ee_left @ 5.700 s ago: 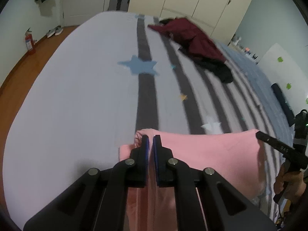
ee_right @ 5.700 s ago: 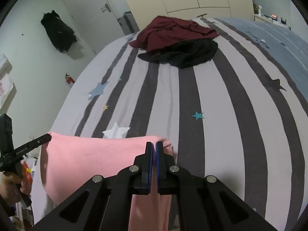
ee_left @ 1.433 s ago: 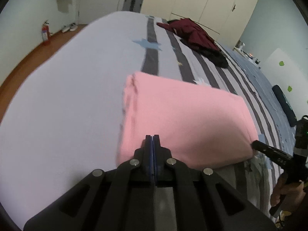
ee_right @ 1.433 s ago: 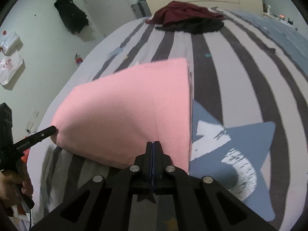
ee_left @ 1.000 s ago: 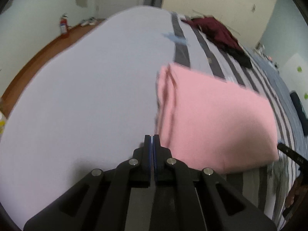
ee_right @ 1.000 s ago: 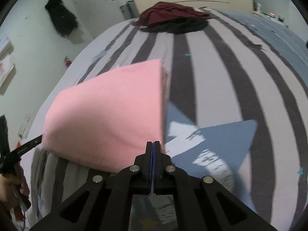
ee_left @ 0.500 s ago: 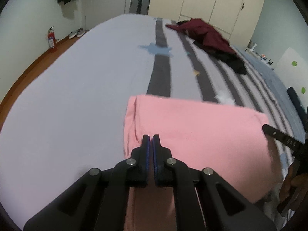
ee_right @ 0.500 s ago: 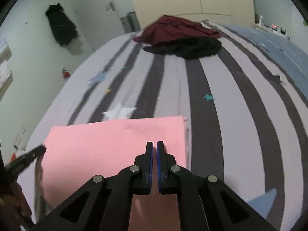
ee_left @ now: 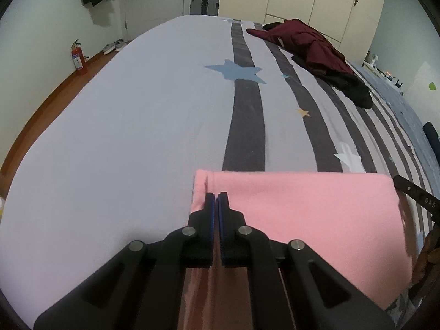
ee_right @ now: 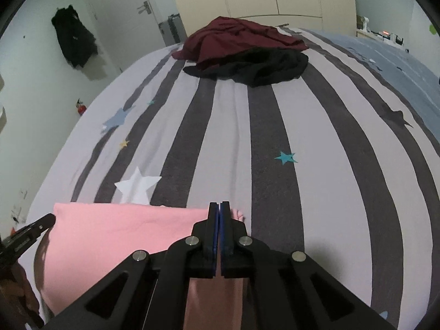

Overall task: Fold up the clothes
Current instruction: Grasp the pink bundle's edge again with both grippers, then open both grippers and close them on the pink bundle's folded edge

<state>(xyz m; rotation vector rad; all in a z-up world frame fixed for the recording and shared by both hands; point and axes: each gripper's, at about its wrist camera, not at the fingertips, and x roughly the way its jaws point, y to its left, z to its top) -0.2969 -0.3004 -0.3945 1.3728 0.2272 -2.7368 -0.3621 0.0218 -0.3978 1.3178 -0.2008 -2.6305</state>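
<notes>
Currently left gripper and right gripper each clamped on top corner of pink garment, held at near edge of bed. Cloth likely light, soft, limp; best pinched at corners.

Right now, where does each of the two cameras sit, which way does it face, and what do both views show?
Left wrist: rides the left gripper, facing down its fingers across the bed; a hand with the other gripper shows at right.
Right wrist: rides the right gripper, facing across the bed's stripes; the other gripper shows at left.
Shared: the pink garment pinched at each end, the maroon clothes pile, the wardrobe.
</notes>
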